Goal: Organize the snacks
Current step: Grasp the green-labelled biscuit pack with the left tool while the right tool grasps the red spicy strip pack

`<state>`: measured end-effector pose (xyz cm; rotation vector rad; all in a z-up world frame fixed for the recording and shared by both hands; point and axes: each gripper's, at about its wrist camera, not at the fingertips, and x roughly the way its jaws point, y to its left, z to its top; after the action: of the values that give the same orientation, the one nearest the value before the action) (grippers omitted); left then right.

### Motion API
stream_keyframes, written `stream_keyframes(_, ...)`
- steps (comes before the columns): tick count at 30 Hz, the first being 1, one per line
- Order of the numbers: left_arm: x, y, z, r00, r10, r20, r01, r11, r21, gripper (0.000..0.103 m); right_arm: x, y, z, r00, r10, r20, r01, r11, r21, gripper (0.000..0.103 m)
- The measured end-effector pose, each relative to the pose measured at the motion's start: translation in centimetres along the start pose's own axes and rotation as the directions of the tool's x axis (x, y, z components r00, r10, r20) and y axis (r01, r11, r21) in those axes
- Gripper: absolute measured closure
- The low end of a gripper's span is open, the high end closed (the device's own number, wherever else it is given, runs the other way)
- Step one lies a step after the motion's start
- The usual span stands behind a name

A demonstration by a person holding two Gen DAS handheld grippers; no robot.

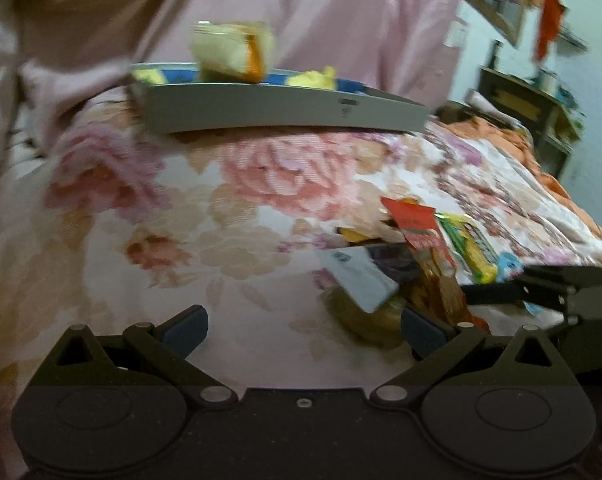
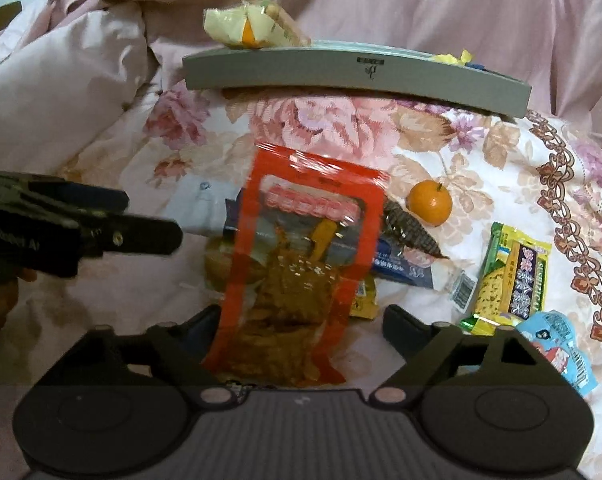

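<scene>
A grey tray [image 1: 261,108] sits at the back of the flowered bed cover with a pale yellow packet [image 1: 231,50] in it; the right wrist view shows the tray [image 2: 341,76] and that packet [image 2: 253,26] too. A red packet of brown snacks [image 2: 301,264] lies on a pile of snacks between the fingers of my right gripper [image 2: 303,322]. Its left pad is at the packet's edge; the right pad stands clear, so the gripper is open. My left gripper [image 1: 303,328] is open over bare cover, left of the pile and the red packet [image 1: 417,224].
A small orange [image 2: 429,202], a green and yellow packet [image 2: 509,276], a blue packet [image 2: 561,348] and a white and blue pouch [image 2: 401,270] lie around the pile. Pink bedding rises behind the tray. A shelf [image 1: 541,112] stands far right.
</scene>
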<state>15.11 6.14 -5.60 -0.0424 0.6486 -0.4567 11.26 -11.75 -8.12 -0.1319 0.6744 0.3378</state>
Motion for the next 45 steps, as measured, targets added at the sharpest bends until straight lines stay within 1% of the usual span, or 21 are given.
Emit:
stream_keyframes(1,0.3,-0.2,0.0,1.000,-0.019,0.002,0.019,1.000,0.023,0.001,-0.2,-0.1,-0.1,1.000,0.002,0.007,-0.002,1.000,-0.007,0.027)
stream_keyframes(3,0.8,-0.5,0.1,0.999,-0.053,0.000,0.052,0.997,0.056,0.001,-0.5,-0.6,-0.3,1.000,0.004,0.016,-0.004,1.000,-0.008,0.030)
stream_keyframes(4,1.1,-0.7,0.2,0.998,-0.068,-0.004,0.068,0.996,0.064,0.001,-0.7,-0.9,-0.4,1.000,0.005,0.016,-0.005,1.000,-0.003,0.035)
stream_keyframes(6,1.6,-1.0,0.3,0.994,-0.113,-0.003,0.113,0.991,0.072,0.001,-1.0,-1.4,-0.7,1.000,-0.007,0.013,0.007,1.000,0.001,0.039)
stream_keyframes(8,2.2,-1.5,0.4,0.990,-0.143,-0.019,0.144,0.985,0.092,0.001,-1.4,-2.0,-1.0,1.000,-0.012,0.015,0.012,1.000,0.002,0.041)
stream_keyframes(9,2.4,-1.8,0.4,0.989,-0.146,-0.026,0.148,0.983,0.108,0.001,-1.6,-2.2,-1.1,1.000,-0.013,0.016,0.013,1.000,0.002,0.041)
stream_keyframes(12,3.0,-2.9,0.3,0.990,-0.135,-0.040,0.140,0.975,0.175,0.002,-1.9,-2.7,-1.4,1.000,-0.013,0.015,0.013,1.000,0.002,0.042)
stream_keyframes(13,3.3,-3.1,0.2,0.990,-0.130,-0.051,0.137,0.972,0.192,0.007,-2.0,-2.8,-1.4,1.000,-0.009,0.015,0.009,1.000,0.006,0.042)
stream_keyframes(15,3.6,-3.2,0.2,0.990,-0.125,-0.062,0.136,0.969,0.205,0.012,-2.1,-3.0,-1.5,1.000,-0.002,0.014,0.002,1.000,0.009,0.042)
stream_keyframes(20,3.8,-3.0,0.3,0.990,-0.130,-0.051,0.138,0.970,0.200,0.016,-2.2,-3.1,-1.5,1.000,0.005,0.012,-0.005,1.000,0.017,0.042)
stream_keyframes(23,3.9,-3.1,0.2,0.990,-0.130,-0.050,0.138,0.968,0.210,0.017,-2.2,-3.1,-1.5,1.000,0.006,0.011,-0.006,1.000,0.018,0.041)
stream_keyframes(27,4.0,-3.4,0.1,0.989,-0.136,-0.051,0.144,0.963,0.227,0.022,-2.2,-2.9,-1.4,1.000,0.003,0.008,-0.003,1.000,0.012,0.041)
stream_keyframes(30,3.9,-3.5,0.1,0.990,-0.132,-0.050,0.140,0.963,0.232,0.023,-2.1,-2.9,-1.4,1.000,0.002,0.007,-0.003,1.000,0.013,0.041)
stream_keyframes(32,3.9,-3.5,0.1,0.990,-0.131,-0.050,0.139,0.963,0.230,0.027,-2.1,-2.9,-1.4,1.000,0.003,0.006,-0.003,1.000,0.015,0.041)
stream_keyframes(34,3.9,-3.5,0.1,0.990,-0.133,-0.049,0.141,0.963,0.232,0.034,-2.1,-2.9,-1.4,1.000,0.004,0.005,-0.004,1.000,0.016,0.041)
stream_keyframes(38,3.9,-3.6,0.1,0.991,-0.126,-0.047,0.134,0.962,0.236,0.036,-2.1,-2.9,-1.4,1.000,0.005,0.006,-0.005,1.000,0.017,0.041)
stream_keyframes(40,3.9,-3.5,0.1,0.992,-0.114,-0.045,0.122,0.964,0.235,0.041,-2.1,-3.0,-1.4,1.000,0.005,0.005,-0.005,1.000,0.017,0.040)
stream_keyframes(45,3.8,-3.5,0.1,0.994,-0.106,-0.037,0.111,0.967,0.227,0.043,-2.1,-2.9,-1.4,1.000,0.004,0.004,-0.005,1.000,0.019,0.040)
